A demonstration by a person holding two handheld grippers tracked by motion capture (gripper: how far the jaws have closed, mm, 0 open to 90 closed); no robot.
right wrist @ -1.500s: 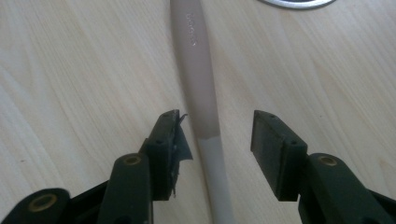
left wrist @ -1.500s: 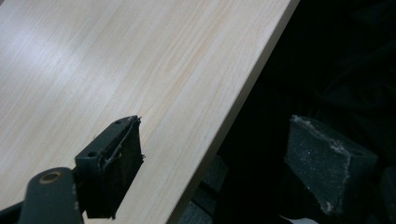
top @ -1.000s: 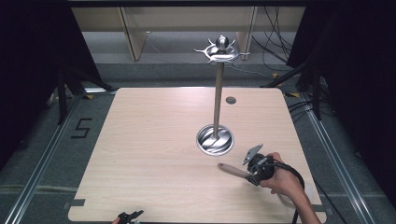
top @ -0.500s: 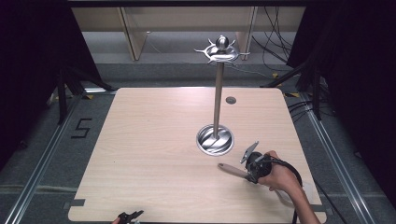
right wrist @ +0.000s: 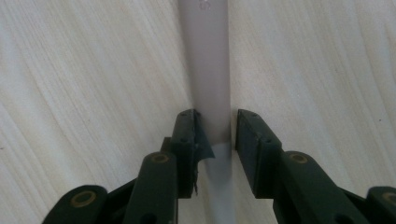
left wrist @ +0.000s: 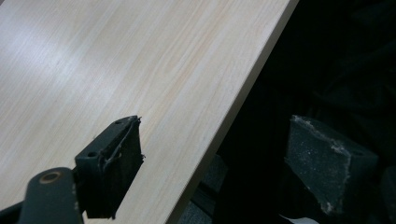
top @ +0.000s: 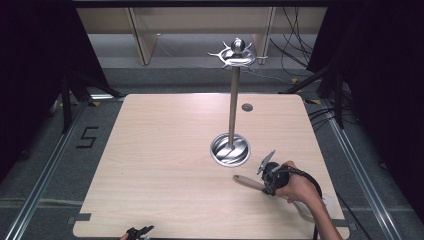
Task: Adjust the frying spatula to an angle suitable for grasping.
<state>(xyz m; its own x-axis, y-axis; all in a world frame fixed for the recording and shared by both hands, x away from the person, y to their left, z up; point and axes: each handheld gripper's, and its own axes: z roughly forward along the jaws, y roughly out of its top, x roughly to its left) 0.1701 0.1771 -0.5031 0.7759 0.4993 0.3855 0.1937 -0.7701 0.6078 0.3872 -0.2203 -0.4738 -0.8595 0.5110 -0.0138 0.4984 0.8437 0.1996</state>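
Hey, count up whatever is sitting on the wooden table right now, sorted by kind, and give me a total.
Metal stand with hooks on top: 1
Utensil with pale handle, lying flat between the right gripper's jaws: 1
Small dark round disc near the table's far edge: 1
Total: 3

You had one sign to read from above: a dark figure "5" (top: 88, 137) marked on the grey floor (top: 45, 165) to the left of the desk (top: 165, 150), beside the rail. At the top edge of the right gripper view, a few faint marks sat on the pale handle (right wrist: 210, 70), too blurred and cut off for you to make out. Nothing else around you carried a legible word, brand or number.
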